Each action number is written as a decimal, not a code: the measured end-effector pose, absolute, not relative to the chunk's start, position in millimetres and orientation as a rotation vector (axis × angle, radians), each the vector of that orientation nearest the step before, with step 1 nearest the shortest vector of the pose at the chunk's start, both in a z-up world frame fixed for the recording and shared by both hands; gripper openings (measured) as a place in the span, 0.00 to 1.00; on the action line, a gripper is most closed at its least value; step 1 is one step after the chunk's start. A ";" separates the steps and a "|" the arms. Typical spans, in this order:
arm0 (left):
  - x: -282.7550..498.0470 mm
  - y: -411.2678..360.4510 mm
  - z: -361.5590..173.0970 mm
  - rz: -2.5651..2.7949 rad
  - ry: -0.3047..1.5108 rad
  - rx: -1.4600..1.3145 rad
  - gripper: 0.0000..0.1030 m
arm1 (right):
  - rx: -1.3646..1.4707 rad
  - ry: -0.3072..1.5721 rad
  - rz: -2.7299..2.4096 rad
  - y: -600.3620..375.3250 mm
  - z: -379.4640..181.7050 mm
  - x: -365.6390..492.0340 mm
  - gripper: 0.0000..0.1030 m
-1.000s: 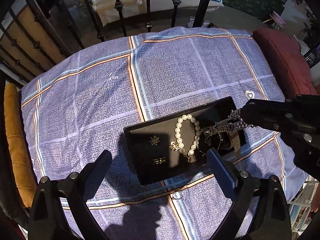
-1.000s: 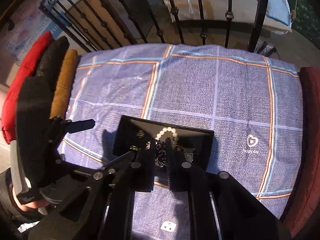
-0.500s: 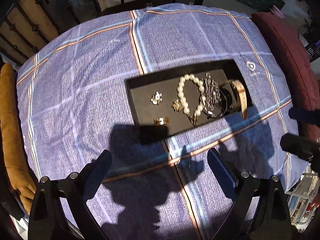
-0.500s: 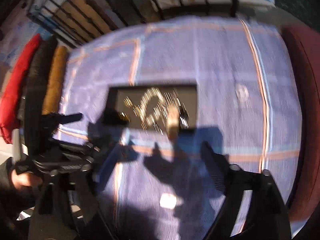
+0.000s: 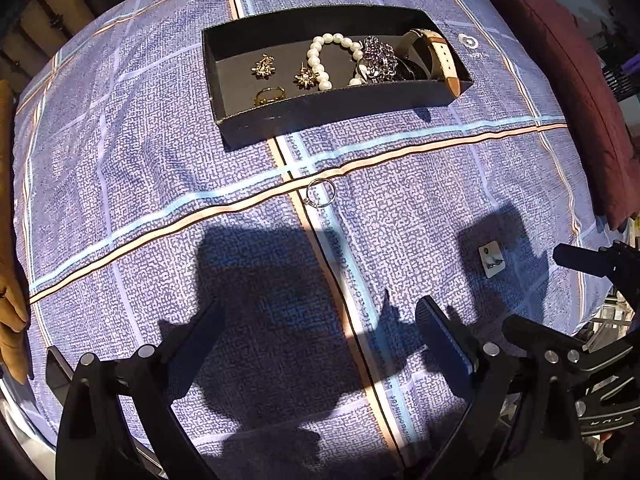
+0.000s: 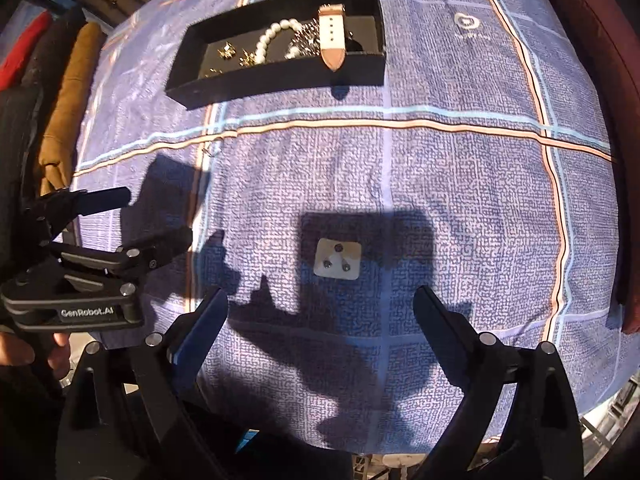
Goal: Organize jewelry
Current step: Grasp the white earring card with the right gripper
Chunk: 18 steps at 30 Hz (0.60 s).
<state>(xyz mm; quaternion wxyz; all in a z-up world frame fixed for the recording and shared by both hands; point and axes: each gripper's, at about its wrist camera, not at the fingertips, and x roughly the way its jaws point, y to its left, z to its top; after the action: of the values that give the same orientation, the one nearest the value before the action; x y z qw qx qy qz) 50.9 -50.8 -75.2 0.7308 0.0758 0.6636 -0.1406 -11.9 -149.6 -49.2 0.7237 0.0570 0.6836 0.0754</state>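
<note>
A black jewelry tray (image 5: pixel 320 110) (image 6: pixel 280 76) lies on the far part of the blue plaid cloth. It holds a pearl bracelet (image 5: pixel 320 60), gold earrings (image 5: pixel 264 67), a gold ring (image 5: pixel 269 95), a sparkly piece (image 5: pixel 378 60) and a watch with a tan strap (image 5: pixel 440 60) (image 6: pixel 332 38). A silver ring (image 5: pixel 320 193) lies loose on the cloth in front of the tray. A small white card with studs (image 6: pixel 338 259) (image 5: pixel 491 259) lies nearer. My left gripper (image 5: pixel 320 332) is open and empty. My right gripper (image 6: pixel 320 316) is open and empty, just short of the card.
A dark red cushion (image 5: pixel 572 80) lines the right edge of the cloth. Ochre (image 6: pixel 68 108), black and red cushions lie on the left. Strong gripper shadows fall on the near cloth (image 5: pixel 280 280).
The right gripper let go of the sparkly piece in the tray and opened. Both grippers drew back toward the near edge, so the tray is now farther away.
</note>
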 end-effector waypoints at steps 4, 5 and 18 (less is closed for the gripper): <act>47.4 -52.9 -75.9 -0.305 1.439 0.187 0.91 | 0.119 1.499 0.173 -148.5 -52.6 -7.3 0.90; 47.3 -52.4 -76.0 -0.310 1.437 0.182 0.91 | 0.117 1.499 0.167 -148.2 -54.4 -5.3 0.90; 81.5 -45.2 -86.9 -0.274 1.460 0.162 0.64 | 0.114 1.566 0.156 -146.5 -92.9 1.9 0.55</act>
<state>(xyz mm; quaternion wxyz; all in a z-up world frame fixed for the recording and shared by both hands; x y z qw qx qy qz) 81.5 -45.2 -86.9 0.7335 0.0738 0.6641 -0.1244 1.9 -146.5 -92.9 0.7046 0.0513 0.7043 0.0700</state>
